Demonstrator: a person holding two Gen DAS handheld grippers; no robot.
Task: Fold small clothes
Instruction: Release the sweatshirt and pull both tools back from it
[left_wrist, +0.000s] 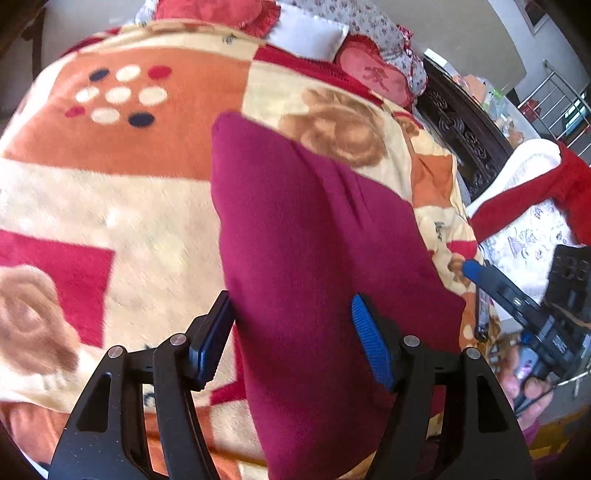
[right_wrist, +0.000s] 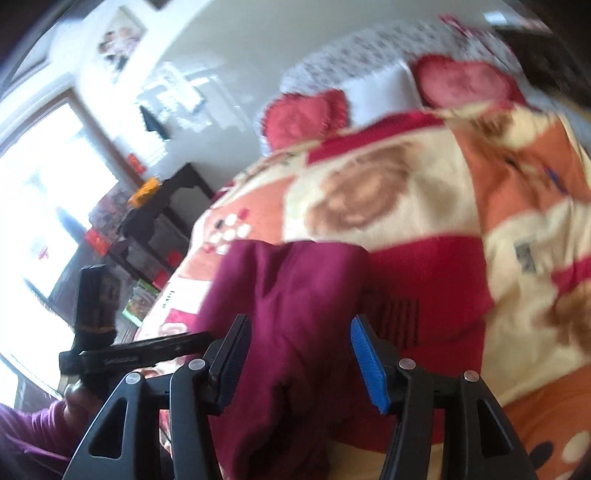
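Observation:
A magenta garment (left_wrist: 306, 251) lies as a long folded strip on the patterned fleece blanket (left_wrist: 122, 206) that covers the bed. My left gripper (left_wrist: 291, 299) hovers over its near end, open, with the cloth passing under and between the blue pads without being pinched. Off the strip's right edge is my right gripper (left_wrist: 474, 291). In the right wrist view the garment (right_wrist: 295, 295) shows soft folds, and my right gripper (right_wrist: 299, 319) stands open above it. The left gripper's finger (right_wrist: 155, 347) reaches in from the left there.
Red heart-shaped cushions (left_wrist: 373, 77) and a white pillow (left_wrist: 306, 33) sit at the bed's head. A dark carved wooden frame (left_wrist: 465, 136) and a red-and-white cloth (left_wrist: 524, 192) lie to the right. A bright window (right_wrist: 44, 206) and dark shelf (right_wrist: 162, 210) stand beyond the bed's left side.

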